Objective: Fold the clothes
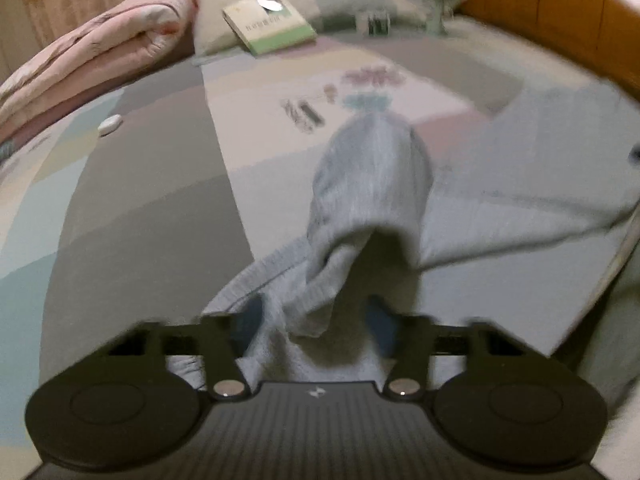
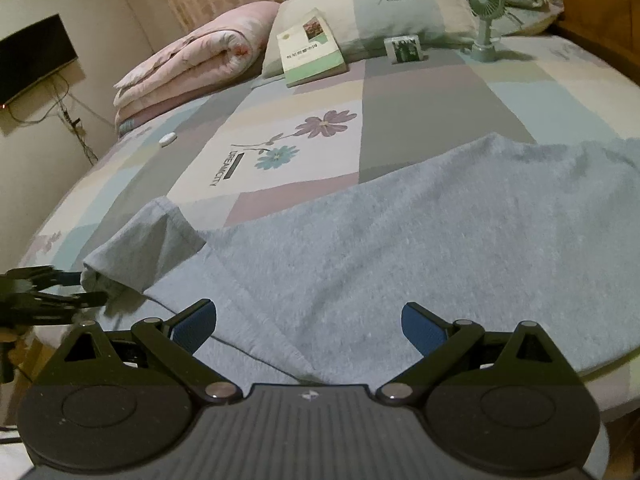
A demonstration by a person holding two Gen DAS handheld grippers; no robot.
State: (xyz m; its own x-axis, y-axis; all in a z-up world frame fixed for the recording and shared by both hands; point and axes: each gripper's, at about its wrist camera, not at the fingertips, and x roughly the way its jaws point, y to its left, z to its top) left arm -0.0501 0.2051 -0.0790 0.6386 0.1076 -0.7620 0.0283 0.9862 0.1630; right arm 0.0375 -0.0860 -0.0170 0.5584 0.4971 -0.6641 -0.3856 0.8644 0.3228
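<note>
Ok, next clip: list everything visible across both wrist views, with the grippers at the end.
T-shirt: one, grey-blue, spread across the near side of the bed, its sleeve lifted.
Bedsheet: one, pastel patchwork with a flower print, covering the bed.
Quilt: one, pink, folded at the far left.
Pillow: one, beige and grey-green, at the head of the bed.
Book: one, white and green, leaning on the pillow.
Small box: one, white and dark, below the pillow.
Desk fan: one, pale green, standing far right.
Small white object: one, on the sheet at left.
Screen: one, black, on the wall.
Left gripper: black, blue pads; jaws around the sleeve.
Right gripper: jaws wide, above the shirt.
</note>
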